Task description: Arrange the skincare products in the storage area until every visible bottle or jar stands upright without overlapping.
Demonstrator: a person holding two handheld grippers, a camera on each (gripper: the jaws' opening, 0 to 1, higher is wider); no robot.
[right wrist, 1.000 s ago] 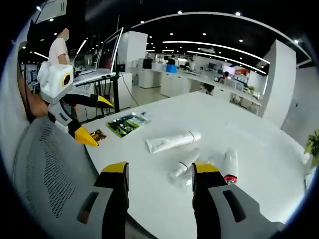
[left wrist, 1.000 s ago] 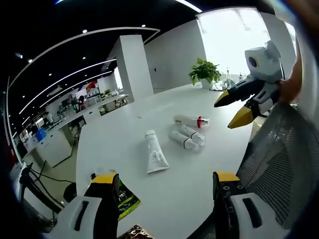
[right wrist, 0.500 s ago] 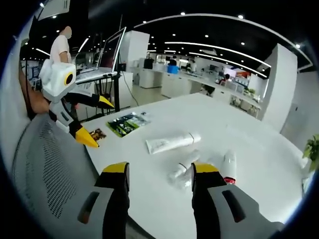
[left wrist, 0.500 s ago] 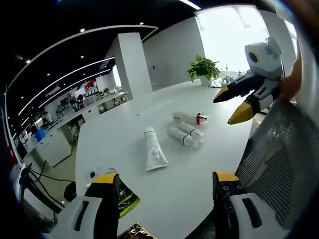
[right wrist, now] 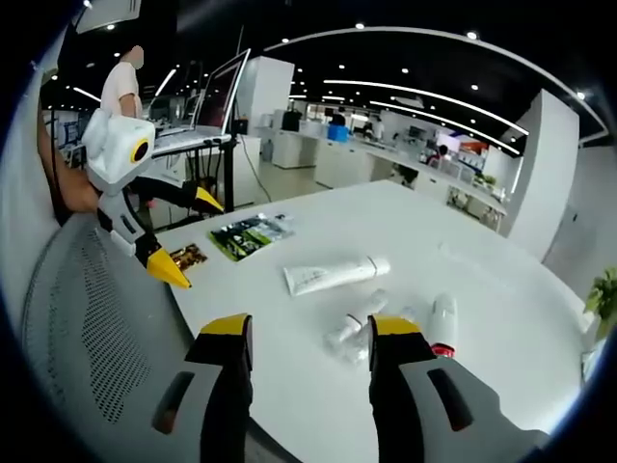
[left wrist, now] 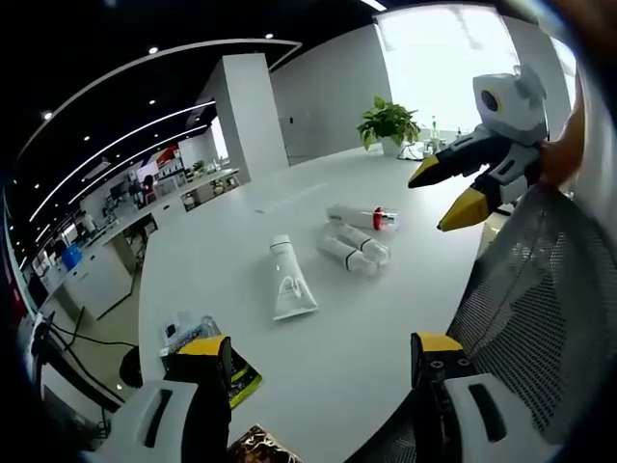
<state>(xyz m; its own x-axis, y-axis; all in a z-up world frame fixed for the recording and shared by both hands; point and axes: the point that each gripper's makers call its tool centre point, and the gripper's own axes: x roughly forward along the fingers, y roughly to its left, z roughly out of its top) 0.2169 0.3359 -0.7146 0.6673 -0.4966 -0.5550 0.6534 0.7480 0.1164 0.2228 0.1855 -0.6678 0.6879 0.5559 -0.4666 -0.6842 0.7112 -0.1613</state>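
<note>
Both grippers held above the near edge of a white table point(left wrist: 241, 241), over the grey mesh back of a chair point(left wrist: 540, 309). In the left gripper view, left gripper point(left wrist: 313, 386) at the bottom of the frame with jaws spread wide and nothing between them; right gripper point(left wrist: 451, 188) entering at the upper right, yellow-tipped jaws parted and empty, in the air over the table's right edge. In the right gripper view, right gripper point(right wrist: 310, 381) at bottom centre, jaws apart and holding nothing; left gripper point(right wrist: 188, 236) at the left of the frame, jaws likewise apart, tips near the table edge. All skincare products lying flat near the middle of the table: a white tube point(left wrist: 286, 289) left of centre in the left gripper view, two small clear bottles point(left wrist: 352, 251) side by side just right of it, touching or nearly so, and a white bottle with a red band point(left wrist: 359, 217) just beyond them. Same group in the right gripper view: white tube point(right wrist: 333, 275) at centre, small bottles point(right wrist: 355, 328) below it, red-banded bottle point(right wrist: 442, 323) to the right. Green packet point(right wrist: 249, 234) and a dark gold-flecked sachet point(right wrist: 186, 258) near the table's left edge. Potted plant point(left wrist: 388, 123) at the far end of the table, upper centre of the left gripper view.
</note>
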